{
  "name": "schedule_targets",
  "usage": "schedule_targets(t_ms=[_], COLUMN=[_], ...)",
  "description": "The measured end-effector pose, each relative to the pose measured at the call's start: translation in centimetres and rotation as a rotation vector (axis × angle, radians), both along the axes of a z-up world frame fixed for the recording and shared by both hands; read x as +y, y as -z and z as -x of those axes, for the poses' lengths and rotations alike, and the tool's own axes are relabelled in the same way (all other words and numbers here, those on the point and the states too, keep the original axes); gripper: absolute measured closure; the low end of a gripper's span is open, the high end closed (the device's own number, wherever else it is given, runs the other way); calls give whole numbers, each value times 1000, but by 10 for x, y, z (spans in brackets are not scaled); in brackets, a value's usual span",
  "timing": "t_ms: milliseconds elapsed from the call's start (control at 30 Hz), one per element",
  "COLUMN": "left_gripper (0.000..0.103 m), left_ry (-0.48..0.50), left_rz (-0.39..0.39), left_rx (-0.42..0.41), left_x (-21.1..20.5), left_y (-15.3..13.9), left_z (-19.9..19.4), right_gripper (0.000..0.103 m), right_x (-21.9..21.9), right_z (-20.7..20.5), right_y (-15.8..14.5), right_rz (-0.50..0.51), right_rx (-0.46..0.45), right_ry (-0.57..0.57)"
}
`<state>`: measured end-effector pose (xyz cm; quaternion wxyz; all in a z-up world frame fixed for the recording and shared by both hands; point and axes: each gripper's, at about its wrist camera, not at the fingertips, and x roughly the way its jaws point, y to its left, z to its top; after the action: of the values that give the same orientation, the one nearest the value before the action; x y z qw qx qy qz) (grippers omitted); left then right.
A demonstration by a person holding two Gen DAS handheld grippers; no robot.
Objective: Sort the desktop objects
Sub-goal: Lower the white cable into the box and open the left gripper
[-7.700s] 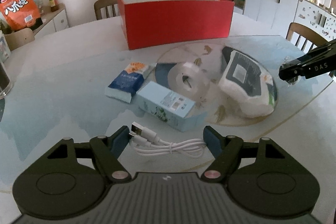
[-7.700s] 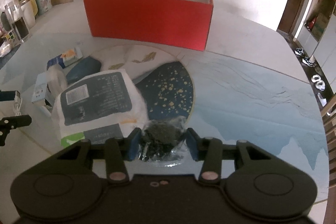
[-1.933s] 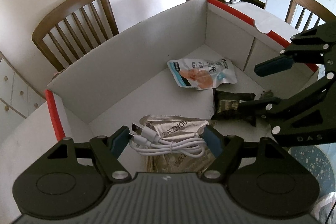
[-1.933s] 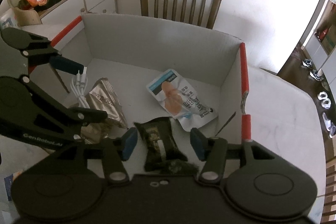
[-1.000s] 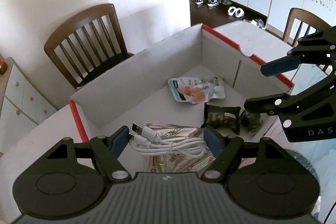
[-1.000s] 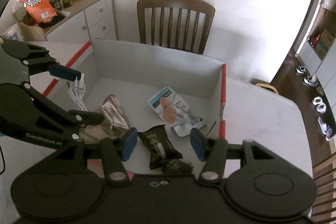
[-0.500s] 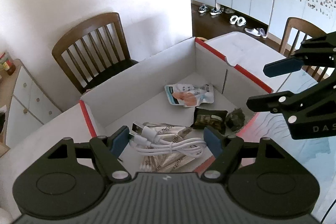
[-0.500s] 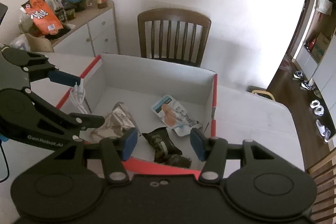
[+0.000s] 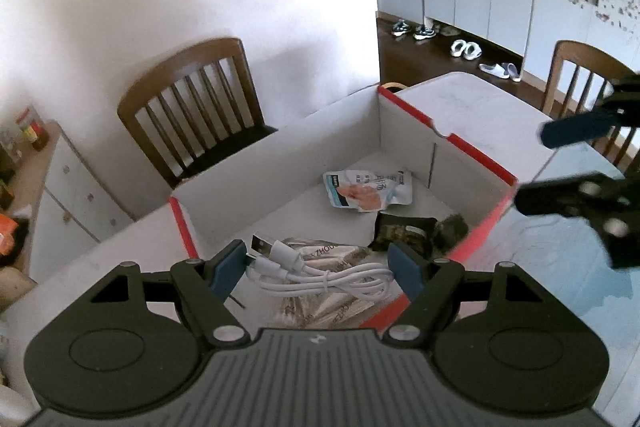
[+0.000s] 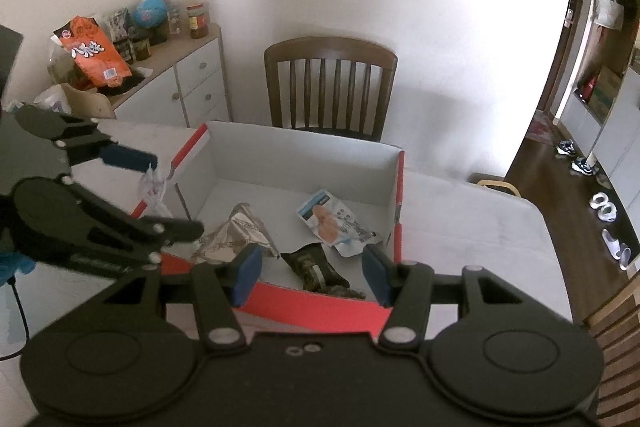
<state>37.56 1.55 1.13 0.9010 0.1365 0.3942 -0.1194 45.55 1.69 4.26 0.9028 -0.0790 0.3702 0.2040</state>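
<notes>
The step in hand looks like the drop of the coiled white USB cable (image 9: 320, 275) into the red cardboard box with the white inside (image 9: 472, 151), which stands at the far side of the glass-topped table (image 9: 560, 259). The left gripper (image 9: 320, 263) grasps the cable: its blue fingers (image 9: 228, 267) press on the bundle from left and right. The plugs stick out past the left finger and the loops run across to the right one. In the left wrist view the cable hangs clear over the near left corner of the box, above the crumpled silver foil pouch (image 9: 320, 251) on the box floor, and touches nothing below. The right gripper (image 10: 310, 267) hovers at the near right side of the box with its fingers (image 10: 248, 267) spread apart and nothing between them. The dark green snack packet (image 10: 316, 267) that shows between them in the right wrist view lies flat on the box floor below. Farther in lies a white and blue pouch with a pink picture (image 9: 366, 187). So the right hand's share seems done and the left hand's is not yet. The next move probably calls for carrying the cable a little farther over the open box, lowering it past the red rim, and parting the fingers so that the coil falls inside. The loose plug ends could catch on the near wall.
</notes>
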Motion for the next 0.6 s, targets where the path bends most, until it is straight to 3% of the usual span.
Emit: schedule_targets(t_ms=[167,300,367,433,600], left_gripper=[25,24,18,2,0], left_ry=[-45,-44,-55,-66,-93], left_rz=[9,-34,-40,-42,-33], left_rx=[26,20,8,-9,-30], left_x=[4,1,1,3,9], left_y=[26,42,44,42,35], left_z=[-25,-28,-30,-31,-32], right_gripper=[48,47,47,48,48], right_x=[-4,-5,-6,-6,-6], right_z=[3,5,6,7,7], right_y=[0,2,4,5,5], right_rz=[-5,-2,-5,-6,-9], right_rx=[-3,3,9,10,8], right_ry=[14,15,15,15,24])
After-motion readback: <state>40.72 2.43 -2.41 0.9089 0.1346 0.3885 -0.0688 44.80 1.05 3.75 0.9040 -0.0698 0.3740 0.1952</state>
